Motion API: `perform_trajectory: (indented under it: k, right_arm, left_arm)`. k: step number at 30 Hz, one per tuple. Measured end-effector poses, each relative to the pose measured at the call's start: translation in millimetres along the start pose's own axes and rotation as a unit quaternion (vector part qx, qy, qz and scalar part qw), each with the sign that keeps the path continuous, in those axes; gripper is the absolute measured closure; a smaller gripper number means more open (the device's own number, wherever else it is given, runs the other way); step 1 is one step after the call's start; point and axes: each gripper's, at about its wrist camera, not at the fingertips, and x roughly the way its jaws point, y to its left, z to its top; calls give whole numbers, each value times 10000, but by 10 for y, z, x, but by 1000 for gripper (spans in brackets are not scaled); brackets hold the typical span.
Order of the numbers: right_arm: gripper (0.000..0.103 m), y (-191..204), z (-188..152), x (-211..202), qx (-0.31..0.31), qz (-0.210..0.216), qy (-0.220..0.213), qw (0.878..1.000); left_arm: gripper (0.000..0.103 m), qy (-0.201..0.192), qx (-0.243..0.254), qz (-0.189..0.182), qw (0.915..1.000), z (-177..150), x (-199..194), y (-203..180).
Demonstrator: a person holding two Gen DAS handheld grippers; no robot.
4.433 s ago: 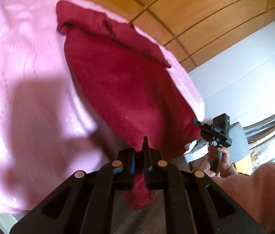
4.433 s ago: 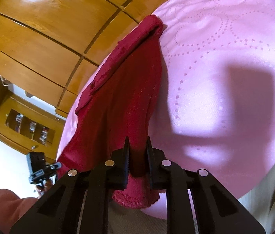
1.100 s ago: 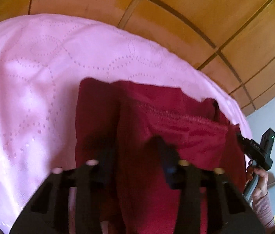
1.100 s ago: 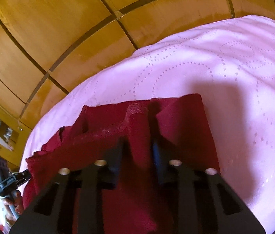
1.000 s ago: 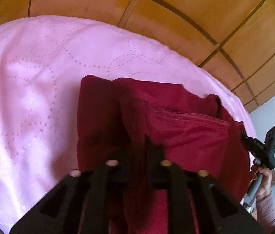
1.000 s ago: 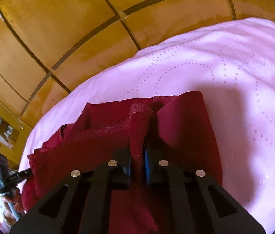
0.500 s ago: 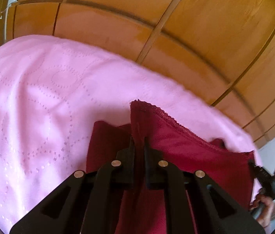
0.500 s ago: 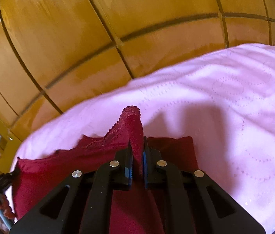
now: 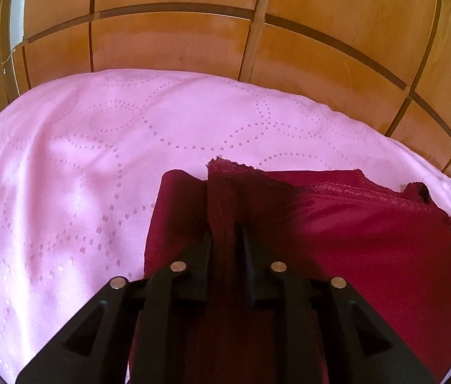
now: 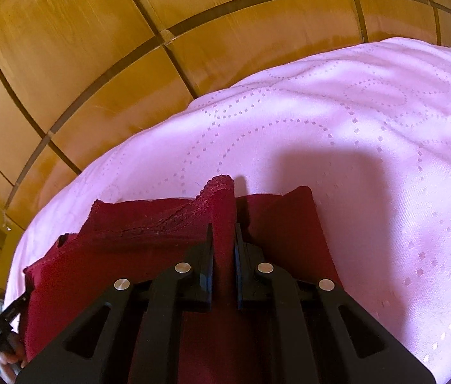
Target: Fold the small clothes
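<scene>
As the cloth [image 9: 369,249] is soft and limp, the left claw [image 9: 225,240], just opening, has it loosely between the jaws, and the right claw [image 10: 224,240] pinches its lace hem.

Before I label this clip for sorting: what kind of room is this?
Probably a bedroom. A pink bedspread stitched with dotted rings covers a wide soft surface, wooden panelled doors, likely a wardrobe, stand behind it, and a dark red garment lies on top.

I saw open pink sheet [image 9: 75,166] left and above the red cloth [image 9: 369,243]; the wooden wall [image 9: 174,41] closed off the frame's top.
</scene>
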Motion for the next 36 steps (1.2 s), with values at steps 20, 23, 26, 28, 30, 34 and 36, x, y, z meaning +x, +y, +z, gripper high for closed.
perform_trajectory:
  k: [20, 23, 26, 28, 30, 34, 36]
  right_arm:
    - [76, 816, 49, 47, -1629, -97, 410, 9857]
    - [80, 713, 60, 213, -1492, -173, 502, 9874]
    - [83, 588, 67, 277, -1221, -4, 416, 9917]
    - [83, 546, 73, 298, -1145, 69, 375, 9927]
    - [83, 520, 75, 309, -1084, 109, 331, 9935]
    - [83, 517, 46, 272, -1059, 187, 216, 9940]
    - [83, 476, 47, 218, -962, 348, 85, 9947]
  left_arm:
    - [33, 91, 1026, -443, 9937, 158, -24, -987]
    - [32, 289, 997, -334, 9940, 149, 189, -949]
    - [30, 319, 867, -551, 9942, 148, 272, -879]
    - [28, 324, 909, -548, 9938, 140, 276, -892]
    - [27, 310, 916, -570, 9937, 130, 257, -887]
    - [25, 255, 841, -706, 9936, 122, 185, -848]
    - [24, 218, 679, -811, 9942, 114, 30, -792]
